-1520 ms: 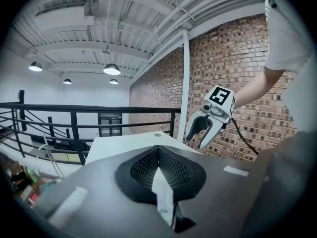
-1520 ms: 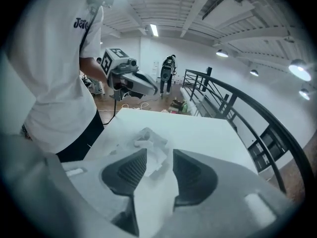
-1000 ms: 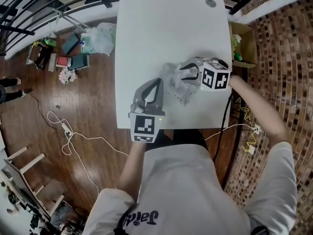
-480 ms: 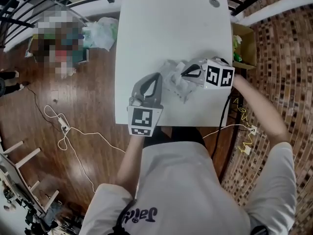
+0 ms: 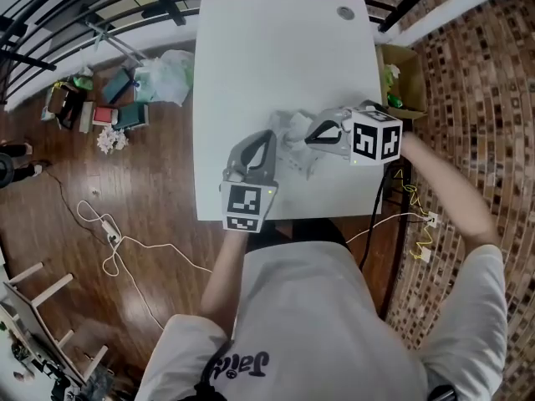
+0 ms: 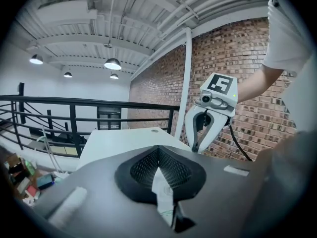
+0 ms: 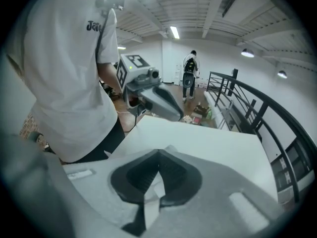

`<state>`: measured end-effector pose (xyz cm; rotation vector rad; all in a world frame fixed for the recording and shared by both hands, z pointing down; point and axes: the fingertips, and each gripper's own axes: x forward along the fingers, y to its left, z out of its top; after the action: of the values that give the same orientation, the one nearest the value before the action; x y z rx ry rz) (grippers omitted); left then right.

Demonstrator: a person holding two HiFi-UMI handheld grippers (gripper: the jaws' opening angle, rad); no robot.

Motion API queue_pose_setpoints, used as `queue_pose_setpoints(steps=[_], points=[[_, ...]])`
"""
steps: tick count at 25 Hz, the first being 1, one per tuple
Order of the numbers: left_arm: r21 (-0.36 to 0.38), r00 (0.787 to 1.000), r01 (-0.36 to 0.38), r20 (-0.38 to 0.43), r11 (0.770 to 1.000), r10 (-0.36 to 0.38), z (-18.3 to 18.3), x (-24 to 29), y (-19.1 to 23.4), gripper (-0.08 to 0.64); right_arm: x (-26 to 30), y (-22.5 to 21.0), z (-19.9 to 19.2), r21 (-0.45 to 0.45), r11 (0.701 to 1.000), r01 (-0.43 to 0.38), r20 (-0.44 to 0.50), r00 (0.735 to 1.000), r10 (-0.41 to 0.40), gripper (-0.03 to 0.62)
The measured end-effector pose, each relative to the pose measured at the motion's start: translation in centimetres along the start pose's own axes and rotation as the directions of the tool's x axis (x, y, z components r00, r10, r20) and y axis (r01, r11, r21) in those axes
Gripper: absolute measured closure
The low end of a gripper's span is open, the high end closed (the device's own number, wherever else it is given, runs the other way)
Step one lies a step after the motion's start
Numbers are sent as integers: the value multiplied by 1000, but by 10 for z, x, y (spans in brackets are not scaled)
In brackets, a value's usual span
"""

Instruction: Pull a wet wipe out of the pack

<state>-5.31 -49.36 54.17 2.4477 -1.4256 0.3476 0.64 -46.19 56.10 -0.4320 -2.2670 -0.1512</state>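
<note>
On a white table (image 5: 267,48), seen from above, the person's left gripper (image 5: 266,140) is sitting by the near edge. Its jaws are pressed together on a printed strip of the wipe pack's film, pinning the pack's left end, and this hand has barely shifted over the past second. Just to its right, the crumpled, translucent pack (image 5: 294,144) is lying on the tabletop between the two tools. Further right, the right gripper (image 5: 311,135) is where the change is happening. A second ago its jaws were standing wide over the pack; they have now closed and are pinching a white sheet, the wet wipe (image 7: 150,209), whose tail is showing between the pads in the right gripper view. That gripper is also lifting away from the pack while pointing downward. Judging from this, the grasp is made and the pull is just getting under way. The wipe is probably still partly inside, so the draw needs to continue upward while the left gripper is holding the pack down.
</note>
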Motion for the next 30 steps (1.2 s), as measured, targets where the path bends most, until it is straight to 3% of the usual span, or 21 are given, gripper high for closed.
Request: queue_pose_setpoints(steps=[4,10,11,13,17,23,24,26,30], points=[[-3,1000,20,6,1000,-20,2,0,-6,543,-33,-24,22,59,993,105,83,991,-110,601],[1,1000,22,8,1000,-22,5,-4,-14,543,-29,-27,1,89,982,168,1,986,-168,600],[6,1000,24,8,1000,-24,5,-5,-15,543,-21,-26,-4,105,980,168,-10,986,-168,582],[17,1000,23,10,1000,-23,7,-7,-14,543,-4,-26,-13,146,976,161,-27,987,-158,430],[19,1000,11,9,1000,-11,6,-12,-10,543,30,-31,-28,199,969,149,-70,988,-138,382],[7,1000,-1,-2,1000,1,-1,-16,-5,543,68,-44,-52,320,932,174,-123,982,-141,385],[4,1000,-3,-3,1000,3,-2,-16,-4,543,71,-43,-55,327,929,172,-138,981,-133,414],[1,1000,-9,-3,1000,9,-3,-17,0,543,72,-42,-55,322,931,173,-152,980,-130,554],[-6,1000,-11,0,1000,11,-3,-18,4,543,67,-36,-48,287,946,152,-164,981,-107,598]])
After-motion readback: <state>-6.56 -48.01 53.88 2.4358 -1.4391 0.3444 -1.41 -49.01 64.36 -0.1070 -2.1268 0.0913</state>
